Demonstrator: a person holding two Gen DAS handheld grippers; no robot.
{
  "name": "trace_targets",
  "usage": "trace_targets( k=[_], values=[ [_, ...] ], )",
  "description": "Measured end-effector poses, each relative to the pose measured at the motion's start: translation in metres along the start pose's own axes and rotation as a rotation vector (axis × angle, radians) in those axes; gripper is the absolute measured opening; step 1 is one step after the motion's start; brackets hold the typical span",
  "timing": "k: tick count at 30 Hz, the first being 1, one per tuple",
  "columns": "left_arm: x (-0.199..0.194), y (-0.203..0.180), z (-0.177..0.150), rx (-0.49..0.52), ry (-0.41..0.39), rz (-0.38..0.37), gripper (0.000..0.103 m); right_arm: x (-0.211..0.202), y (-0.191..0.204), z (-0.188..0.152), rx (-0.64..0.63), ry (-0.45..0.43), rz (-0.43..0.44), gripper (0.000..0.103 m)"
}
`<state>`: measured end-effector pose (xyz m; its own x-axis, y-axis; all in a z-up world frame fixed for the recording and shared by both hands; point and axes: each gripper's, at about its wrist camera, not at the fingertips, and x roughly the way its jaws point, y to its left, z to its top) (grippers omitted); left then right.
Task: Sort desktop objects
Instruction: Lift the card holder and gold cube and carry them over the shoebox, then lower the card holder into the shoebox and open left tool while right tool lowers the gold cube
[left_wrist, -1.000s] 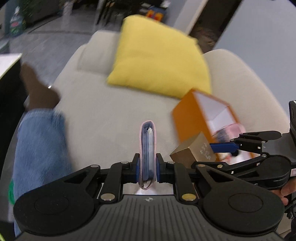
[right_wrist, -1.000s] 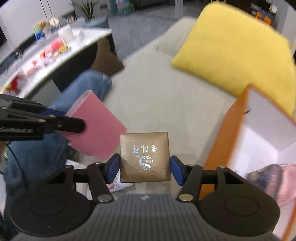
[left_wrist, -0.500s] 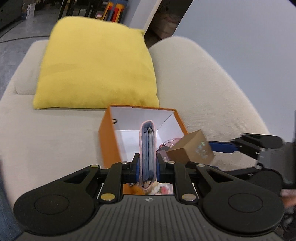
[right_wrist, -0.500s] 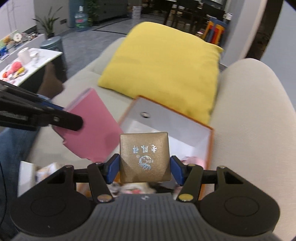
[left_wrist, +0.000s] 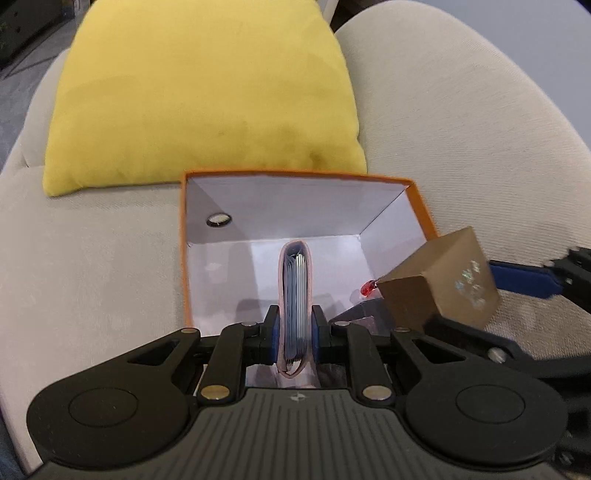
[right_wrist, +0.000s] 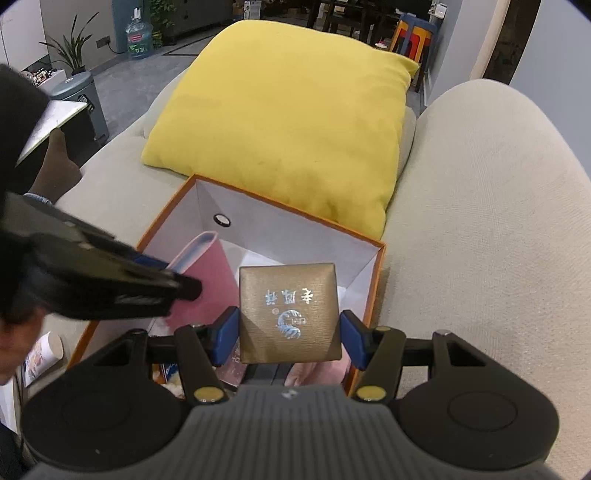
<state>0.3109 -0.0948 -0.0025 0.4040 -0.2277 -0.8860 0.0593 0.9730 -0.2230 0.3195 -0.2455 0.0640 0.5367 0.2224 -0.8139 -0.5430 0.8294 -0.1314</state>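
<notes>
Pink card wallet (left_wrist: 294, 310) stands edge-up, pinched by the left gripper (left_wrist: 294, 334) over the orange box (left_wrist: 419, 206); right gripper (right_wrist: 290, 332) clamps a gold box (right_wrist: 290, 314) above the near-right corner.

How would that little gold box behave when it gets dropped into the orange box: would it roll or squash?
The gold box probably won't roll: its faces look flat and square-edged. It seems stiff, keeping its shape while the right gripper clamps it. Its smooth sheen hints it could slip.

yellow cushion (right_wrist: 291, 122), orange box (right_wrist: 369, 295), seemingly pink wallet (right_wrist: 210, 280)
</notes>
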Motion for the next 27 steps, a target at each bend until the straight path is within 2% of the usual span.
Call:
trace_targets(
  k=[6, 9, 12, 19, 24, 27],
  values=[
    [0.018, -0.001, -0.002, -0.039, 0.081, -0.02, 0.018, -0.001, -0.001, -0.001, 0.002, -0.016, -0.006, 0.061],
    [0.013, -0.003, -0.002, -0.036, 0.092, -0.027, 0.018, -0.001, -0.002, -0.002, 0.008, -0.014, -0.009, 0.061],
    [0.015, -0.002, 0.002, -0.055, 0.143, -0.069, 0.022, -0.001, -0.004, -0.002, 0.017, -0.015, -0.013, 0.061],
    [0.031, 0.013, -0.002, -0.21, 0.171, -0.183, 0.032, 0.004, -0.006, -0.002, 0.026, -0.003, -0.032, 0.061],
    [0.032, 0.025, -0.005, -0.282, 0.185, -0.22, 0.035, 0.003, -0.006, -0.003, 0.03, -0.006, -0.032, 0.061],
    [0.032, 0.028, -0.007, -0.339, 0.169, -0.234, 0.033, 0.003, -0.004, -0.003, 0.025, -0.008, -0.032, 0.061]
  ],
)
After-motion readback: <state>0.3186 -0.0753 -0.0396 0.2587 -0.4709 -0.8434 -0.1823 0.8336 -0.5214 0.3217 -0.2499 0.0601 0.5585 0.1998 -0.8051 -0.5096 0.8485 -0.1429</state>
